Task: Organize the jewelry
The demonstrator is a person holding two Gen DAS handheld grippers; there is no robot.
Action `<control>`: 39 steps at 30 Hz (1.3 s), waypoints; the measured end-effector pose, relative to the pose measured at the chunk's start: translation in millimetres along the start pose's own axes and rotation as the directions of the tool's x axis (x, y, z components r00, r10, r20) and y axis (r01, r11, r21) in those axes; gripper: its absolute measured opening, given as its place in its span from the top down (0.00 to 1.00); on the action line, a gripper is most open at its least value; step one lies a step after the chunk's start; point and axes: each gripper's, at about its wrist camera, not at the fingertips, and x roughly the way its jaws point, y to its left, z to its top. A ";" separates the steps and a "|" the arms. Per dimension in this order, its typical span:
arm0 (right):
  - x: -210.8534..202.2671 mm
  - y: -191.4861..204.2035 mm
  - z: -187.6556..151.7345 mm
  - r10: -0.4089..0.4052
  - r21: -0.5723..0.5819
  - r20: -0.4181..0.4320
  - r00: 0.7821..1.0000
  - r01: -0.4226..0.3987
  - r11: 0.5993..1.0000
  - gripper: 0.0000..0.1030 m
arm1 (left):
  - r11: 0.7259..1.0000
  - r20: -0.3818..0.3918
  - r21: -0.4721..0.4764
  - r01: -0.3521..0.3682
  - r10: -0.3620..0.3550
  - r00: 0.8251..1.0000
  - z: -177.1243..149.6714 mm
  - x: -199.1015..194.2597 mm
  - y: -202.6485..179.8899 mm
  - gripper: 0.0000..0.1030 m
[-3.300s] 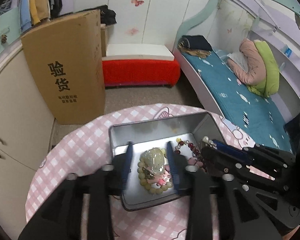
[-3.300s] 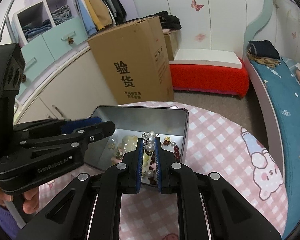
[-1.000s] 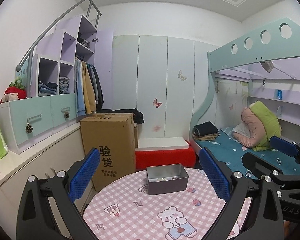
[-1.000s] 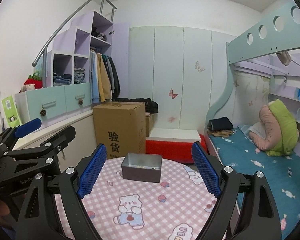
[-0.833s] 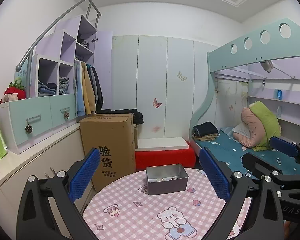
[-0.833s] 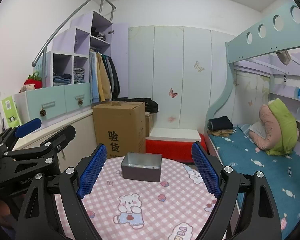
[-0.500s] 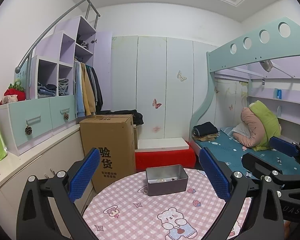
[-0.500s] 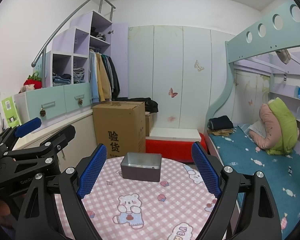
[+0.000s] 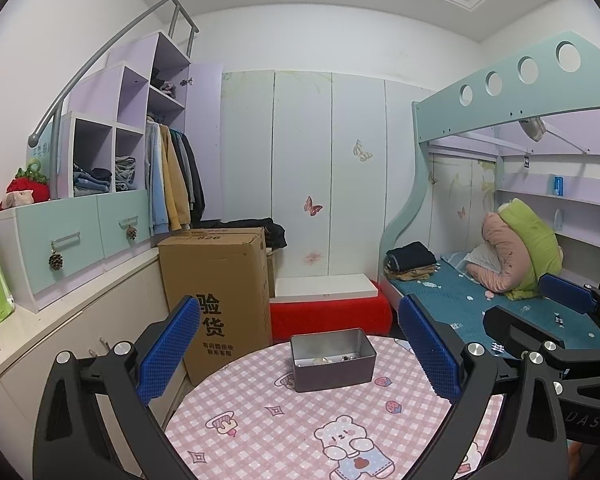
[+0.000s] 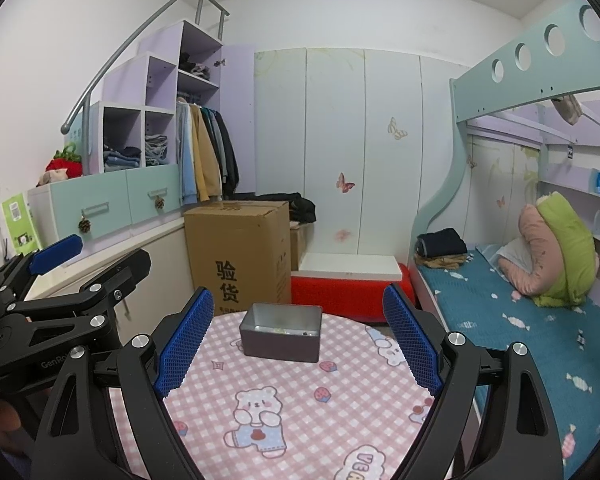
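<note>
Pink-checked tablecloth [image 9: 284, 424], grey tin [image 9: 334, 366]

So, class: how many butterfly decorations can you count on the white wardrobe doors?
2. The pale butterfly sits higher up on a wardrobe door; the pink butterfly sits lower, to its left. Faint pink marks lower down might be more, too blurred to tell.
</note>
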 end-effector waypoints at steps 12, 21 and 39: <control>1.2 -0.9 -0.4 0.000 0.002 -0.003 1.000 0.000 1.000 0.19 | 1.000 -0.004 0.001 0.001 -0.001 1.000 -0.4 2.4 0.2 0.07; 1.9 -1.6 -0.7 0.001 0.003 -0.006 1.000 -0.001 1.000 0.19 | 1.000 -0.010 0.000 0.004 -0.004 1.000 -1.2 6.3 0.7 0.07; 6.1 -4.3 -13.4 0.002 0.015 -0.019 1.000 -0.001 1.000 0.19 | 1.000 -0.015 0.003 0.009 -0.009 1.000 -5.7 13.5 0.4 0.07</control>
